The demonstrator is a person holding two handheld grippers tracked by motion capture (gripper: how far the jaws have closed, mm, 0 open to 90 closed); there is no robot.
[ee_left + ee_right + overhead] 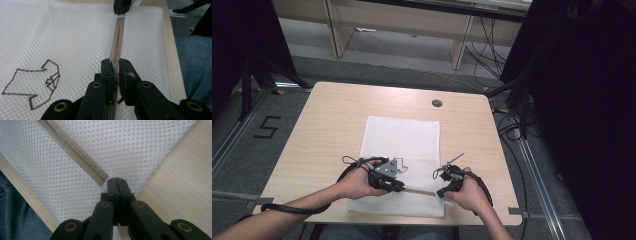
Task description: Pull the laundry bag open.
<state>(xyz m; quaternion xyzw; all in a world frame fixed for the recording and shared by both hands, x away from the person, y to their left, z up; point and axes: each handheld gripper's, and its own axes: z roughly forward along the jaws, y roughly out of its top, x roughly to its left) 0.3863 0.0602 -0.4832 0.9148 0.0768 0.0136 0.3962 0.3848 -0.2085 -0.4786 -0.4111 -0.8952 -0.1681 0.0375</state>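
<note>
Pinching tan zipper (117,40) w/ both claws, white mesh bag (402,135).

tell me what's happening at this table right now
A person seated at a light wooden table works on a white mesh zippered bag lying flat on it, a handheld gripper in each hand. The left gripper is closed on the tan zipper that runs along the bag's near side. The right gripper is pinched shut at the other end of that zipper, by the bag's corner. A small brown outline logo is printed on the mesh beside the left gripper.
</note>
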